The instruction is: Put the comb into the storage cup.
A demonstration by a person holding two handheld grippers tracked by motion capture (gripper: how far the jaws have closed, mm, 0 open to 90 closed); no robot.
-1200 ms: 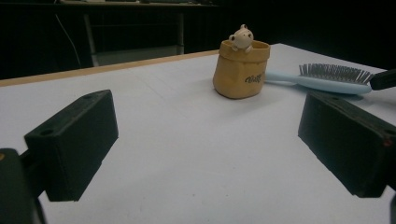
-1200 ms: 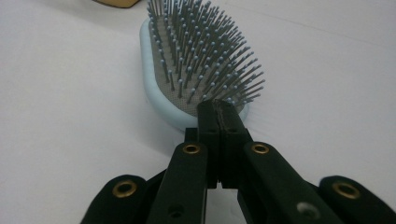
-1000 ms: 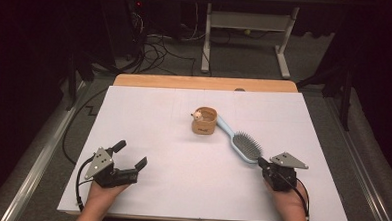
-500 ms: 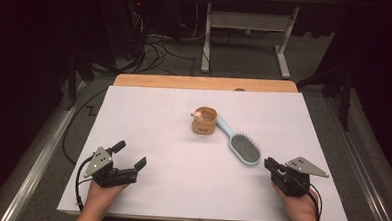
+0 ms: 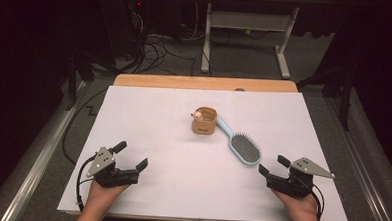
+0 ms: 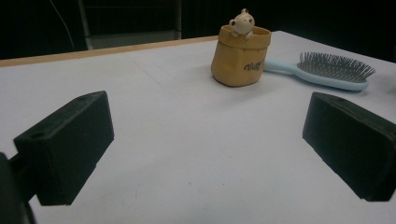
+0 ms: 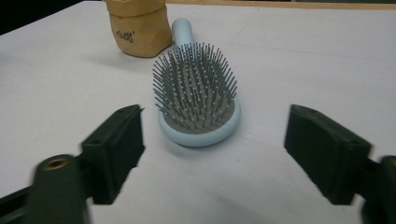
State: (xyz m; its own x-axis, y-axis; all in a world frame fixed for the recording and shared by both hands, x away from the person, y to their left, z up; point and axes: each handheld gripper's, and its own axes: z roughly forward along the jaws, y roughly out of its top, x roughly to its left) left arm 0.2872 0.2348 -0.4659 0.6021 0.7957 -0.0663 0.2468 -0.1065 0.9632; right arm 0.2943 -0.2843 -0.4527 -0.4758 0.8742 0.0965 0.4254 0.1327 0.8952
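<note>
Mid-table: tan pouch (image 5: 204, 122) | bear figure (image 5: 197, 115) at rim | hairbrush (image 5: 243, 146) beside

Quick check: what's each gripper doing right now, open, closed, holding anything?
Left gripper: open, empty.
Right gripper: jaws have just been opening, now open, nothing between them; hairbrush lies free ahead.

Dark room; cables (image 5: 157, 43) litter the floor behind the table (image 5: 133, 133).

A tan pouch-shaped holder (image 5: 204, 122) with a small bear figure (image 5: 197, 114) on its rim stands mid-table on the white cover (image 5: 148, 118). Cables (image 5: 159, 44) lie on the floor beyond, near a white stand (image 5: 245, 22).
</note>
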